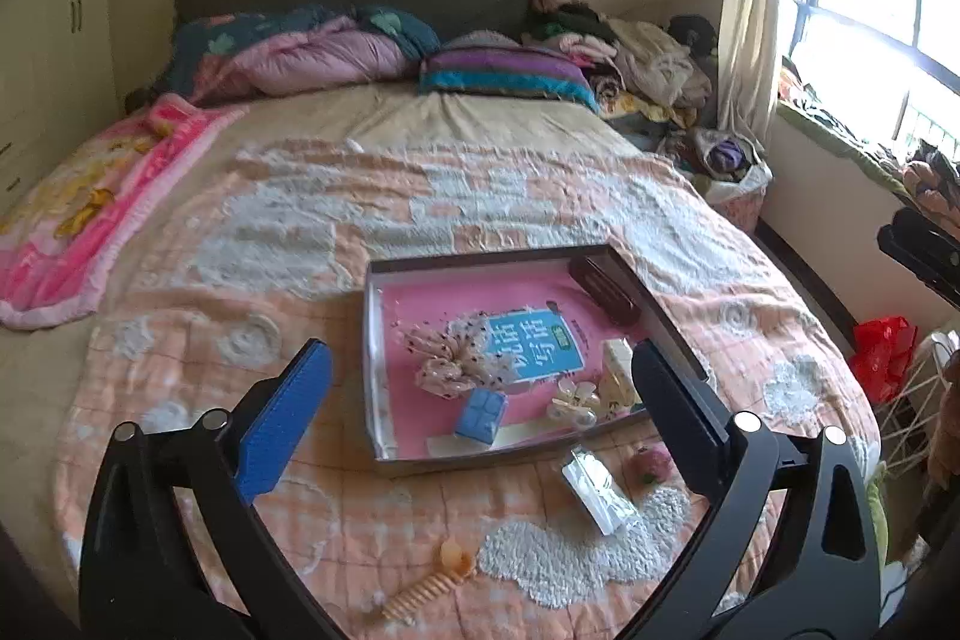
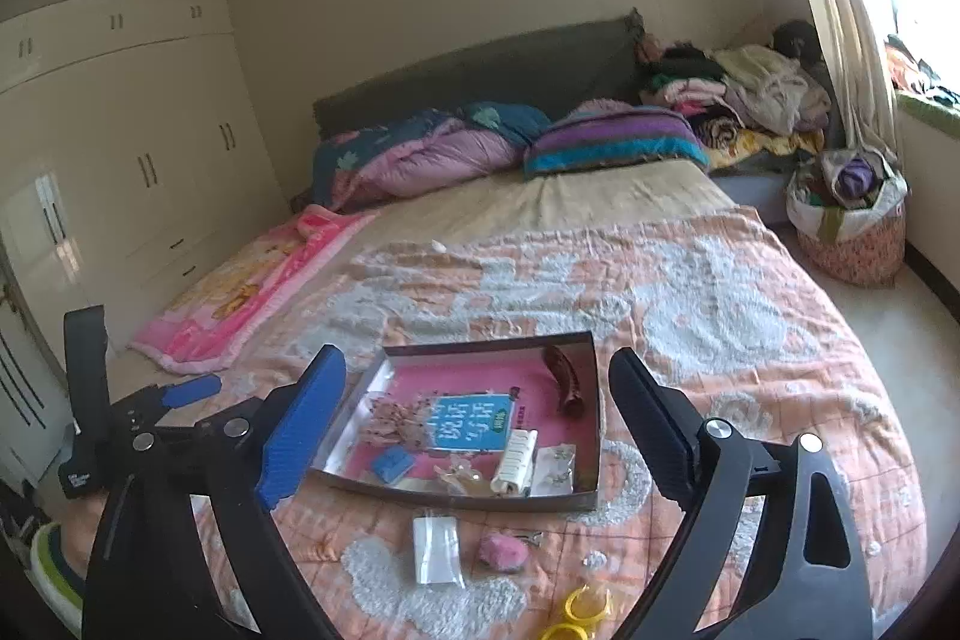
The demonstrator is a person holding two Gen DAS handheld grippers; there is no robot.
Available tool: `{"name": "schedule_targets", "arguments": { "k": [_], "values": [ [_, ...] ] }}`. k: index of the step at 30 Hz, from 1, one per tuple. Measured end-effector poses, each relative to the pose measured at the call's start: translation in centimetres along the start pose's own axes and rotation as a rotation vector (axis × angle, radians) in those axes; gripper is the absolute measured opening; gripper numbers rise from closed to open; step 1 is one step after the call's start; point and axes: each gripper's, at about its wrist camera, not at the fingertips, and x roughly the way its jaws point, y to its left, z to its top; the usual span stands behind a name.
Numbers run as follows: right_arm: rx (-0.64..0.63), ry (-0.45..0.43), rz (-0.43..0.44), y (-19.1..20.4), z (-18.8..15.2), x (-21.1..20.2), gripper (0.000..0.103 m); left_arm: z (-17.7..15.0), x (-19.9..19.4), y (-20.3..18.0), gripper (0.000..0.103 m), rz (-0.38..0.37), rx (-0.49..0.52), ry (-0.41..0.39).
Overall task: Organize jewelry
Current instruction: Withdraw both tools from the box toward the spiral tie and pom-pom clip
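A shallow box tray (image 1: 375, 370) (image 2: 591, 400) with a pink and blue liner lies on the bed. It holds a polka-dot scrunchie (image 1: 450, 364), a blue case (image 1: 480, 415) (image 2: 393, 462), a clear claw clip (image 1: 573, 403), a brown clip (image 1: 603, 289) (image 2: 564, 379) and a white comb (image 2: 516, 460). On the quilt in front lie a clear bag (image 1: 597, 490) (image 2: 437, 550), a pink puff clip (image 1: 653, 463) (image 2: 503, 550), an orange spiral clip (image 1: 426, 583) and yellow rings (image 2: 579, 613). My left gripper (image 1: 480, 394) and right gripper (image 2: 477, 409) are open and empty, above the bed's near edge.
The peach and white quilt (image 1: 420, 196) covers the bed. A pink blanket (image 1: 90, 202) lies at the left, pillows and piled clothes at the headboard. A cloth basket (image 2: 852, 220) stands on the floor at the right. Wardrobes (image 2: 120, 130) line the left wall.
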Motion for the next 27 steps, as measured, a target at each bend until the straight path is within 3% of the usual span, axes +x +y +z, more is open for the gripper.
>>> {"name": "schedule_targets", "arguments": {
  "k": [9,19,27],
  "values": [
    [-0.006,-0.074,0.014,1.2,0.8,-5.2,0.091,0.8,-5.4,-0.3,0.093,0.023,0.02,-0.083],
    [-0.029,-0.105,0.029,2.1,0.4,-8.9,0.091,0.1,-9.1,-0.7,0.094,0.053,0.032,-0.121],
    [-0.041,-0.11,0.039,2.1,-0.9,-10.8,0.096,-1.9,-9.5,-1.4,0.094,0.089,0.042,-0.084]
  ]
}}
